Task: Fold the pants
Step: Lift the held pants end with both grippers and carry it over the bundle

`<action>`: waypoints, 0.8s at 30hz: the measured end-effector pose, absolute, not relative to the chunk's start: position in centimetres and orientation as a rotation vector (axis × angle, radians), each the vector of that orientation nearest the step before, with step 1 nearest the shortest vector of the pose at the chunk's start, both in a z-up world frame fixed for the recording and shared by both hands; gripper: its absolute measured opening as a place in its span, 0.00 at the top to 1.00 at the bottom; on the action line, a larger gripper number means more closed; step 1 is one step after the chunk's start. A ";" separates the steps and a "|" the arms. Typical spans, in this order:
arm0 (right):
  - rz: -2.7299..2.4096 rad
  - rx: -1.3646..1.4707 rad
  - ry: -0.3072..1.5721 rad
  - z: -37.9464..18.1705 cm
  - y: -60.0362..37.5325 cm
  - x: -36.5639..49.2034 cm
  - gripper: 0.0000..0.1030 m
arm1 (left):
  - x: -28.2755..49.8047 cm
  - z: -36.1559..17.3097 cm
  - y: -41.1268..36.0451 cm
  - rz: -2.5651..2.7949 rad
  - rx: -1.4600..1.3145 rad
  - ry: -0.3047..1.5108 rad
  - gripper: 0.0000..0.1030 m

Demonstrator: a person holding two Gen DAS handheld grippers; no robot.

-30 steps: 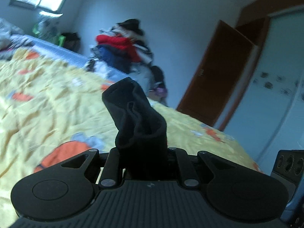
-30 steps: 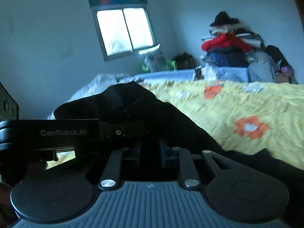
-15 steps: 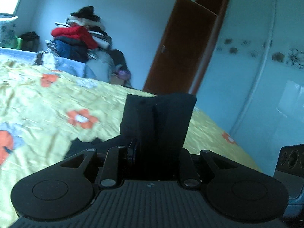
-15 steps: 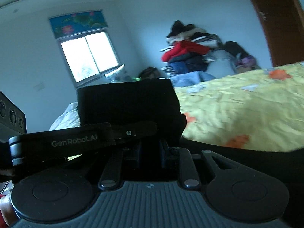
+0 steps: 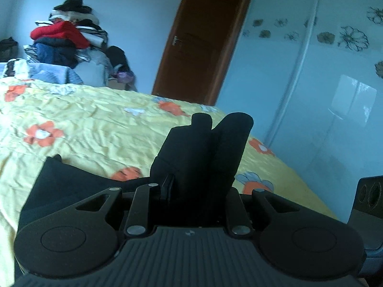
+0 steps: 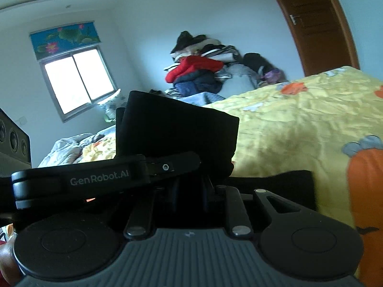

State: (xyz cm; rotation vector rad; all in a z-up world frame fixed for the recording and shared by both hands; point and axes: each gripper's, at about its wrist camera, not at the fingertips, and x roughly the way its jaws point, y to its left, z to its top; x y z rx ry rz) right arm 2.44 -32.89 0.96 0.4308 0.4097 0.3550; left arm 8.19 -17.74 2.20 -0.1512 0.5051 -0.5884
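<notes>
Both tools, left tool and right tool, pinch soft, bunched black pants.

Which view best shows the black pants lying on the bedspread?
Left wrist: the pants spread flat over the yellow bedspread, with a bunched end rising from the left hand-held gripper. Right wrist shows only a dark block of cloth and a strip.

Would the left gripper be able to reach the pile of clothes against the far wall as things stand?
Probably not: the left gripper is shut on the black pants, and the yellow bed lies between it and the clothes pile.
</notes>
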 end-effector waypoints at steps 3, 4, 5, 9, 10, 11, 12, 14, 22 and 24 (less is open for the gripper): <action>0.330 0.430 0.417 0.5 -33.8 1.8 0.81 | 8.1 1.7 -18.9 -0.612 -0.137 0.513 0.79; 0.323 0.427 0.422 0.3 -34.1 1.7 0.81 | 8.0 1.5 -19.2 -0.618 -0.133 0.518 0.79; 0.316 0.424 0.427 0.2 -34.4 1.5 0.81 | 8.0 1.3 -19.4 -0.625 -0.127 0.522 0.79; 0.293 0.406 0.471 -0.3 -35.0 1.2 0.81 | 8.1 0.2 -20.5 -0.656 -0.094 0.557 0.70; 0.283 0.395 0.487 -0.6 -35.1 1.1 0.81 | 8.1 -0.1 -20.7 -0.667 -0.086 0.571 0.67; 0.271 0.382 0.504 -0.7 -35.1 1.0 0.81 | 8.0 -0.4 -21.0 -0.677 -0.071 0.579 0.64; 0.266 0.369 0.524 -0.8 -35.3 0.8 0.81 | 7.8 -0.6 -21.3 -0.681 -0.050 0.582 0.55; 0.251 0.329 0.556 -1.0 -35.8 0.2 0.75 | 7.4 -0.9 -21.8 -0.698 -0.019 0.597 0.43; -0.008 0.257 0.572 -1.3 -40.3 -3.1 0.45 | 5.8 -0.3 -22.0 -0.817 0.023 0.548 0.13; -0.071 0.303 0.536 -1.0 -41.7 -3.4 0.45 | 5.4 0.2 -21.3 -0.807 0.041 0.526 0.12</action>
